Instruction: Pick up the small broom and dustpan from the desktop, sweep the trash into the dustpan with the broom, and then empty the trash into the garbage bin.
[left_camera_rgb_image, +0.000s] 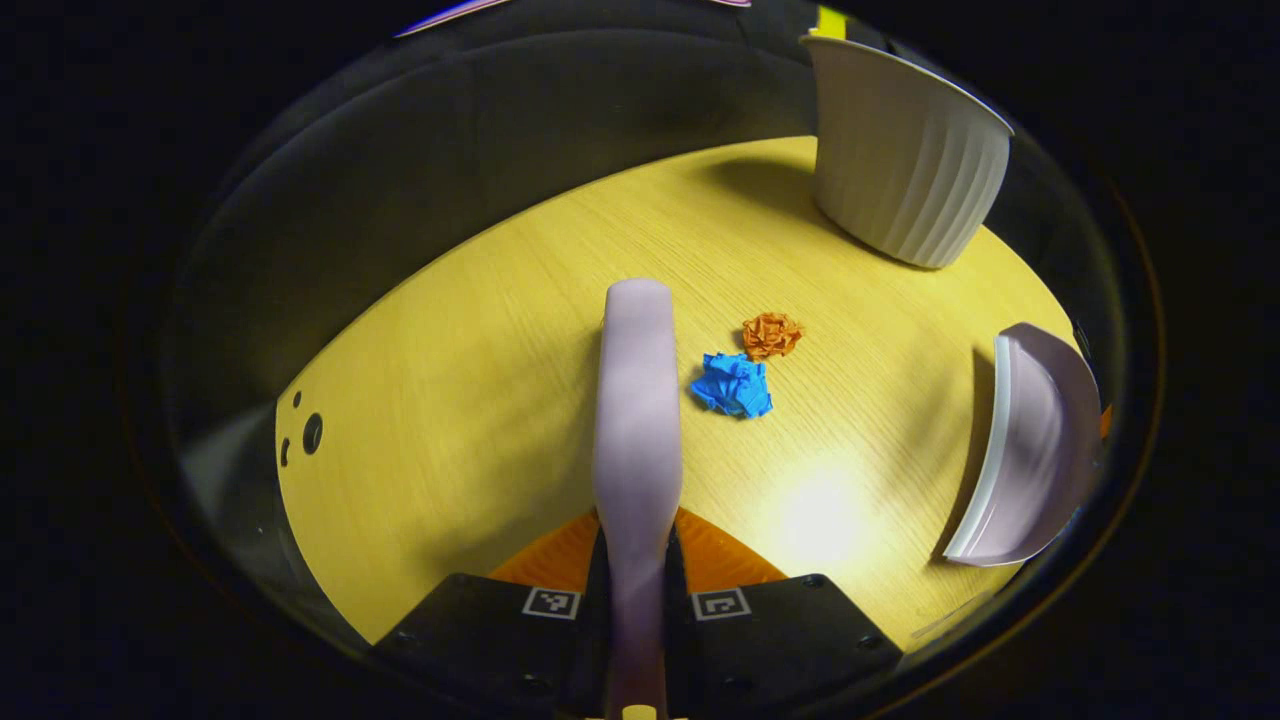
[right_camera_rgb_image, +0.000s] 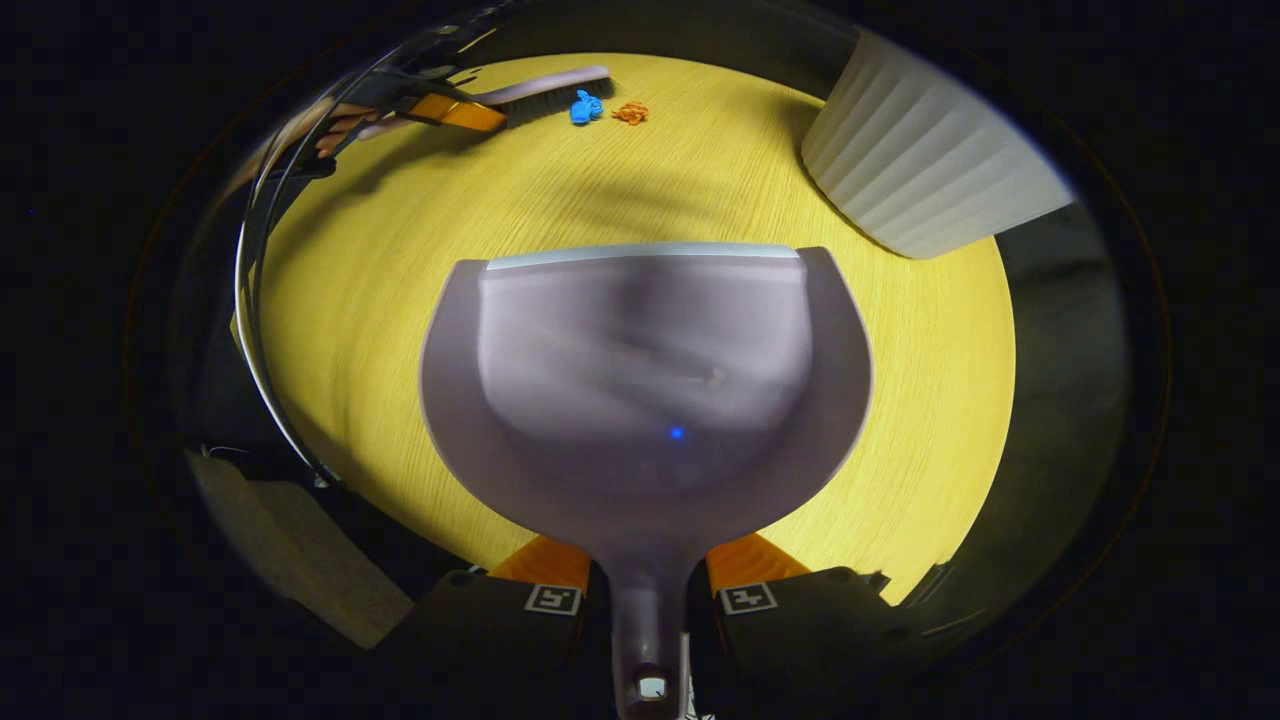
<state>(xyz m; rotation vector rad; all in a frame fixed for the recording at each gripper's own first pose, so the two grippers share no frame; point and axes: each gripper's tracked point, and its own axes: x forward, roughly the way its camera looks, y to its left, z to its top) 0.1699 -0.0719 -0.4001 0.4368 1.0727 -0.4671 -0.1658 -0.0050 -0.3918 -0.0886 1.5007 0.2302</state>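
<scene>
Broom, pale lilac plastic (left_camera_rgb_image: 637, 400), sits pinched by its handle between the fingers of the left gripper (left_camera_rgb_image: 637, 570), reaching out over the yellow wood-grain desktop (left_camera_rgb_image: 450, 350). Just right of its head lie a crumpled blue paper scrap (left_camera_rgb_image: 735, 385) and a crumpled orange paper scrap (left_camera_rgb_image: 771, 334), side by side. Over in the right gripper view, the right gripper (right_camera_rgb_image: 648, 590) clamps the handle of the lilac plastic dustpan (right_camera_rgb_image: 645, 390), pan mouth facing the scraps, well apart from them. The white ribbed garbage bin (left_camera_rgb_image: 905, 165) stands at the desktop's far right.
</scene>
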